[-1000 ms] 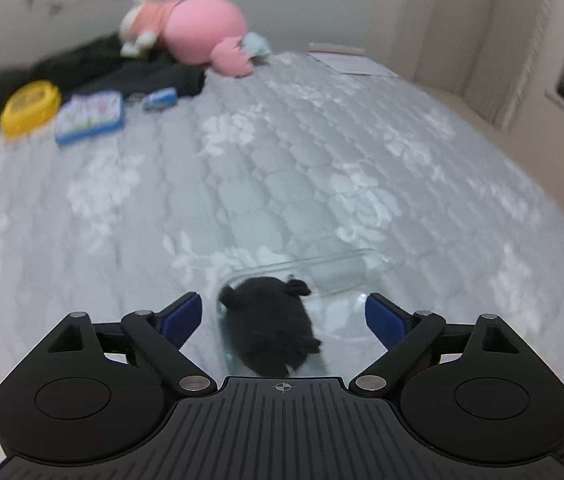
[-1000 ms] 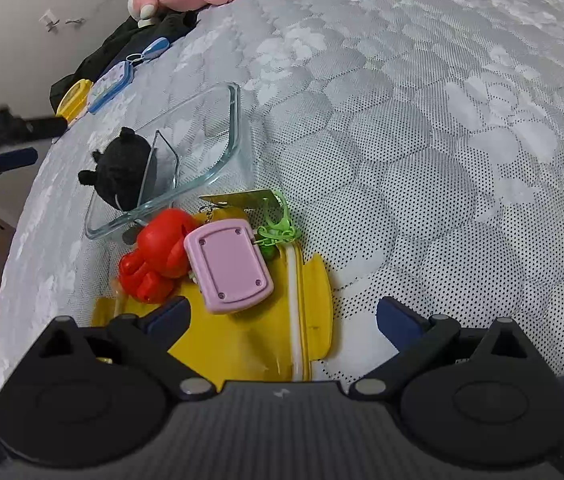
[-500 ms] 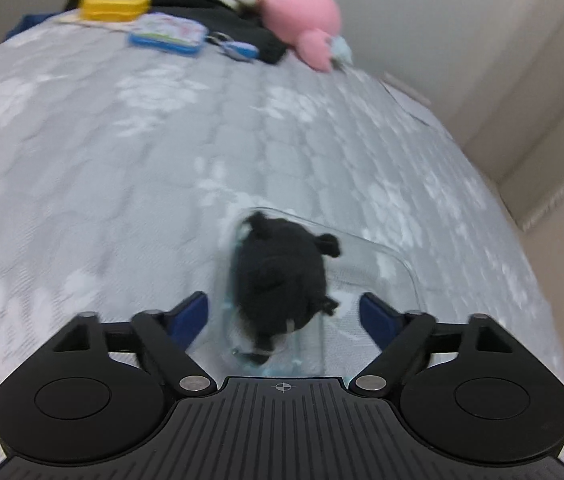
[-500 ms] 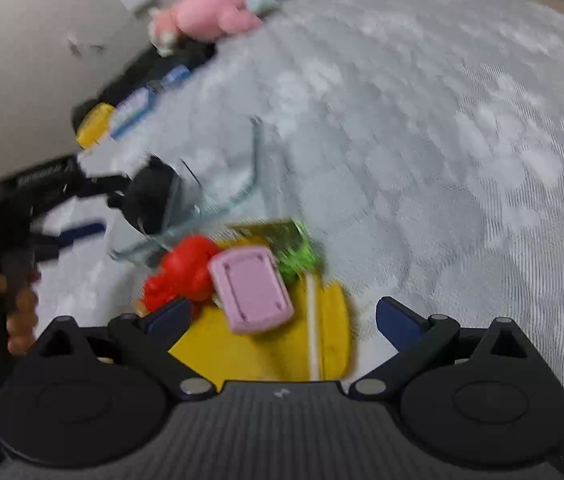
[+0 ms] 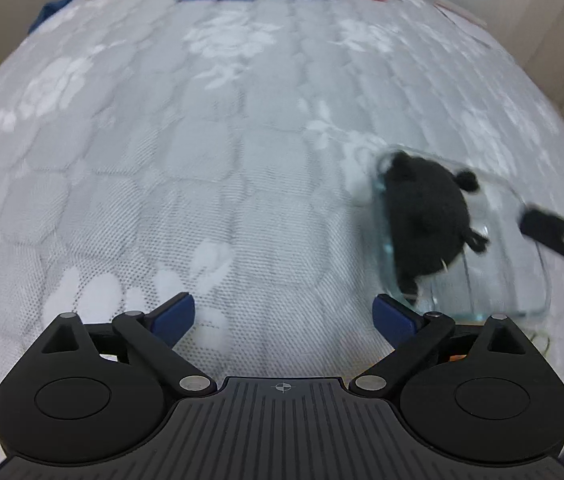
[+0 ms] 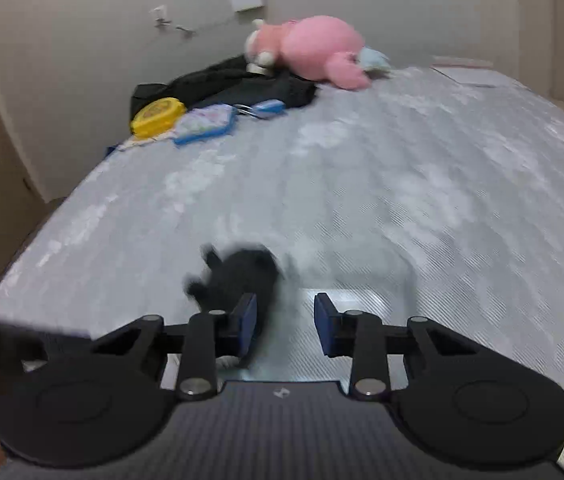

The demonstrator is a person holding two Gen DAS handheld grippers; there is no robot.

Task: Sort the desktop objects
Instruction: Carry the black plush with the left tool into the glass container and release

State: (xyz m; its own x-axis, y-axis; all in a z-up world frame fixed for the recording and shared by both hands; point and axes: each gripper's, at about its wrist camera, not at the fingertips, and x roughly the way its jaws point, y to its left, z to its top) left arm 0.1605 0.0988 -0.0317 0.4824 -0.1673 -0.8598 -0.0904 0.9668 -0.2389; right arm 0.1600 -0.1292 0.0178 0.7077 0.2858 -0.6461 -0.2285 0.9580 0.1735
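Observation:
A black plush toy (image 5: 426, 220) lies in a clear glass dish (image 5: 522, 280) on the grey quilted bed. In the left wrist view the dish is at the right, beside my left gripper (image 5: 284, 318), which is open and empty over bare quilt. A black finger of the right gripper (image 5: 562, 240) reaches over the dish. In the right wrist view, my right gripper (image 6: 285, 326) is partly closed, its jaws apart and empty, just above the dish (image 6: 346, 300) with the blurred black plush (image 6: 242, 276) at its left finger.
At the far end of the bed lie a yellow round box (image 6: 157, 116), a blue flat case (image 6: 206, 124), a blue keyring (image 6: 266, 107), black clothing (image 6: 242, 86) and a pink plush (image 6: 314, 50). Papers (image 6: 470, 74) lie at the far right. A wall stands behind.
My left gripper has swung left, off the dish. My right gripper has moved from the yellow pouch with toys to over the dish, and its jaws have narrowed.

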